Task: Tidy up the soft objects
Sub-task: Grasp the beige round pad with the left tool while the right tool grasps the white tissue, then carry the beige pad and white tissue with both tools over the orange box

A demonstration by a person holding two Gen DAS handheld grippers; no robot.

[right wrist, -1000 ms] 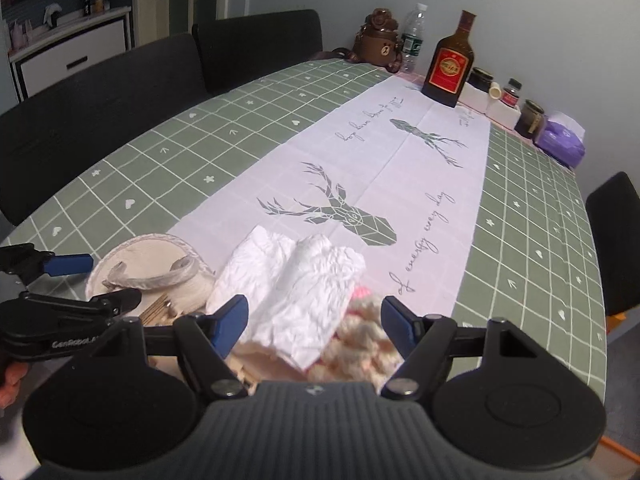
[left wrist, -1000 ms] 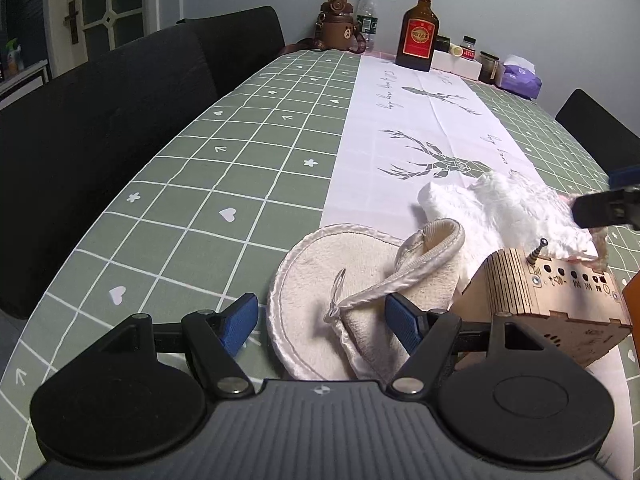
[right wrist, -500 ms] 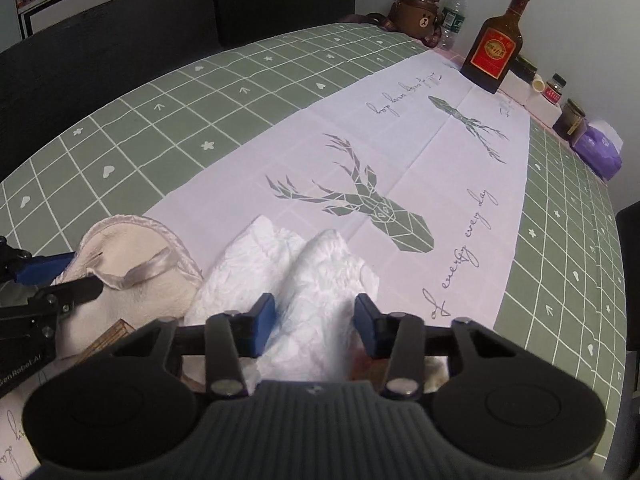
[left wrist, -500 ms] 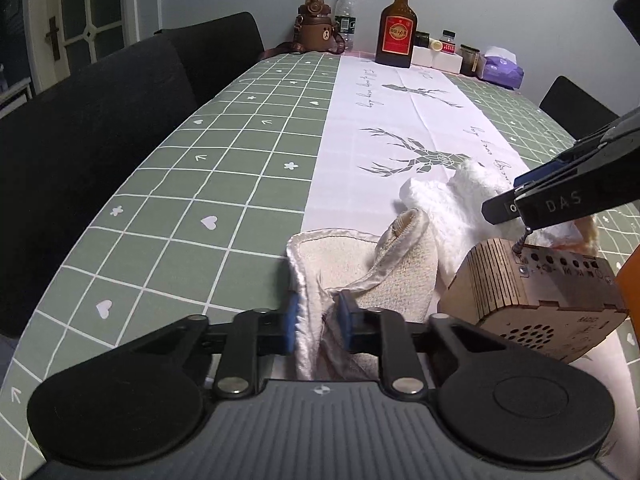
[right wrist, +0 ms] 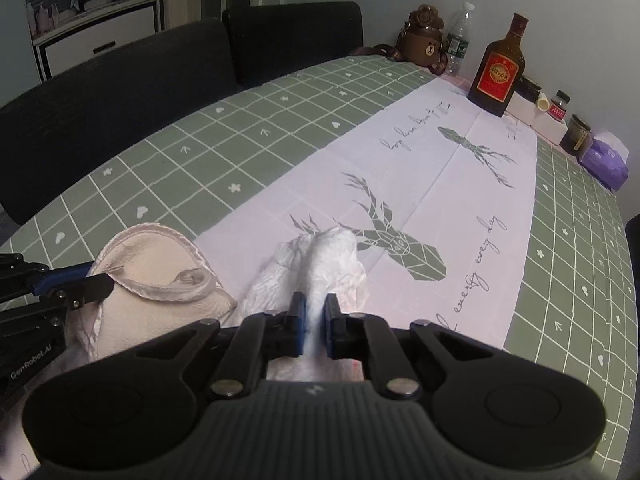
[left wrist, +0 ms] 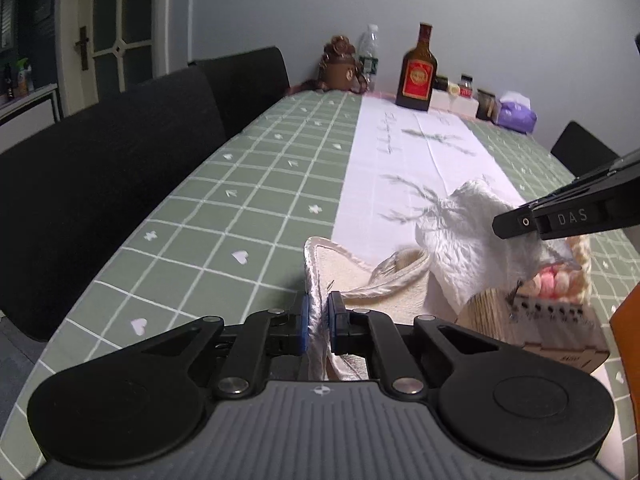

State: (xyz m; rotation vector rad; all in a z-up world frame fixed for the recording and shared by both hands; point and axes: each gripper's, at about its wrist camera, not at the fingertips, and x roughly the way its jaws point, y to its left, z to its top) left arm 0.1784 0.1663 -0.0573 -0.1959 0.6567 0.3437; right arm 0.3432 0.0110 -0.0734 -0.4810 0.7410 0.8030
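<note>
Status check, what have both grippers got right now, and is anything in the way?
Left gripper shut on beige mitt edge. Right gripper shut on white cloth. Wooden box sits close beside both cloths.

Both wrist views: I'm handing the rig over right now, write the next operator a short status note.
Left gripper: shut on the satin edge of the beige pad.
Right gripper: shut on the white towel.
Both cloths sit at the near end of the table, beside the wooden box; a pink-and-cream knitted item lies behind the box.
Done: both grasps.
Left: lift and place each cloth; destination not visible.
</note>
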